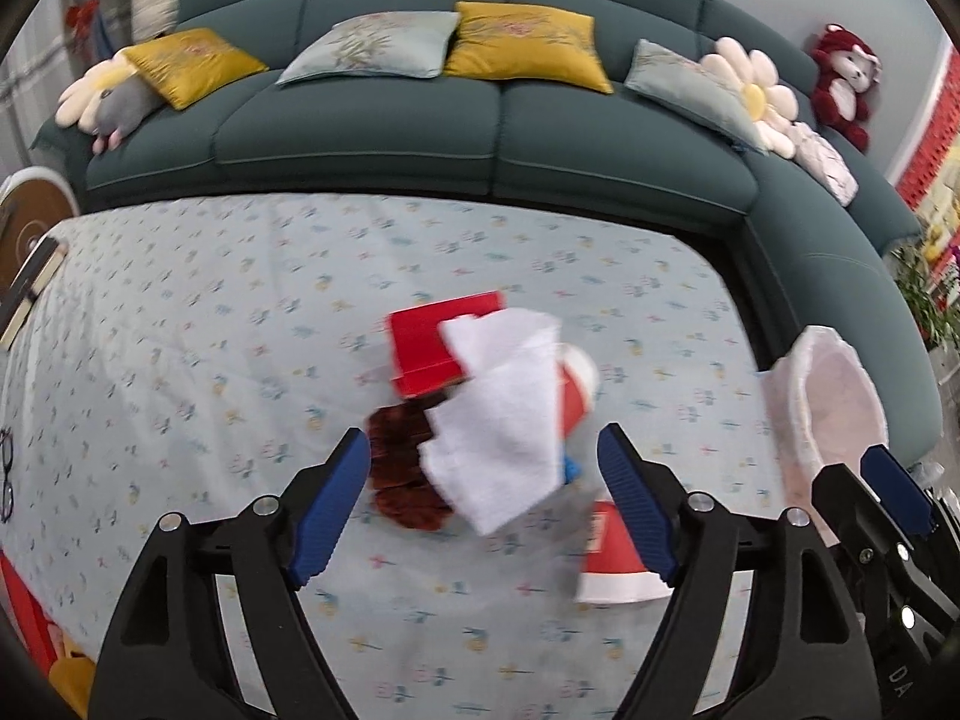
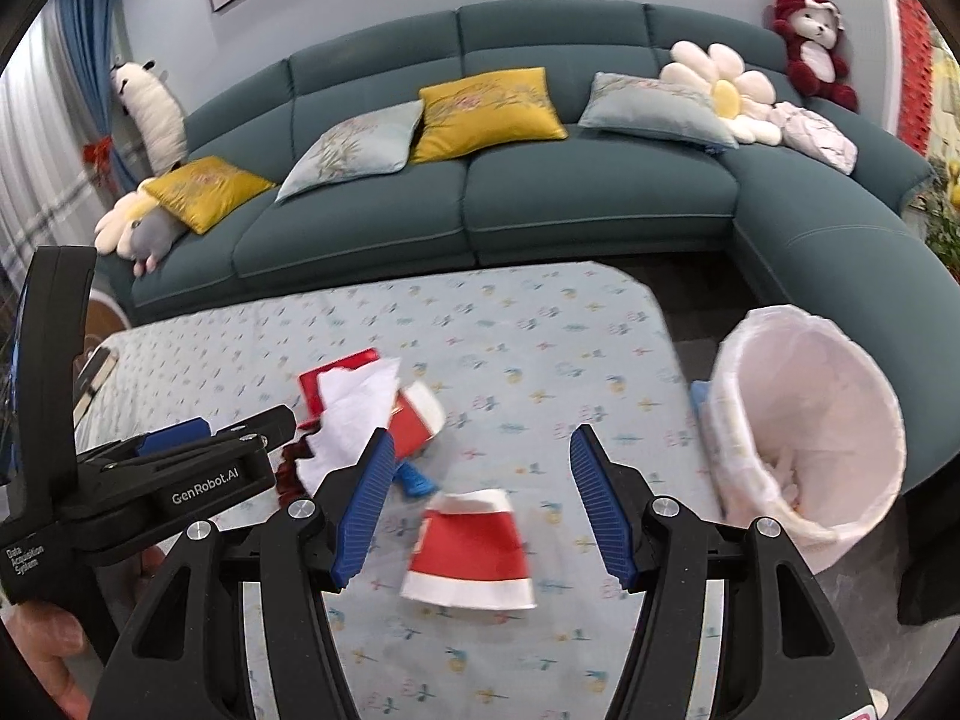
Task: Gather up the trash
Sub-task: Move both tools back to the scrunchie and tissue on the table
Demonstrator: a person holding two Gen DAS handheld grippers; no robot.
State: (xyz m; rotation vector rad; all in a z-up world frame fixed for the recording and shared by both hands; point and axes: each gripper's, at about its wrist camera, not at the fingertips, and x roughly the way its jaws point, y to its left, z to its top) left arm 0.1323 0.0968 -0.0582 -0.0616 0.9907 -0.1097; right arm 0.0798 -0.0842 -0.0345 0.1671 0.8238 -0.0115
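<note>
Trash lies on a floral-clothed table (image 1: 180, 330): a white tissue (image 1: 498, 414) on top of a red box (image 1: 432, 342), a tipped red-and-white paper cup (image 1: 576, 387), a dark brown crumpled piece (image 1: 402, 474) and a small blue scrap (image 1: 571, 469). A flattened red-and-white cup (image 2: 471, 549) lies nearer, also in the left wrist view (image 1: 612, 558). My left gripper (image 1: 483, 504) is open and empty, just short of the tissue. My right gripper (image 2: 480, 507) is open and empty above the flattened cup. The tissue pile also shows in the right wrist view (image 2: 354, 414).
A bin lined with a white bag (image 2: 804, 420) stands off the table's right edge, also in the left wrist view (image 1: 834, 390). A teal sofa (image 2: 540, 192) with cushions and plush toys runs behind. Glasses (image 1: 6, 474) and a book (image 1: 30, 288) lie at the table's left.
</note>
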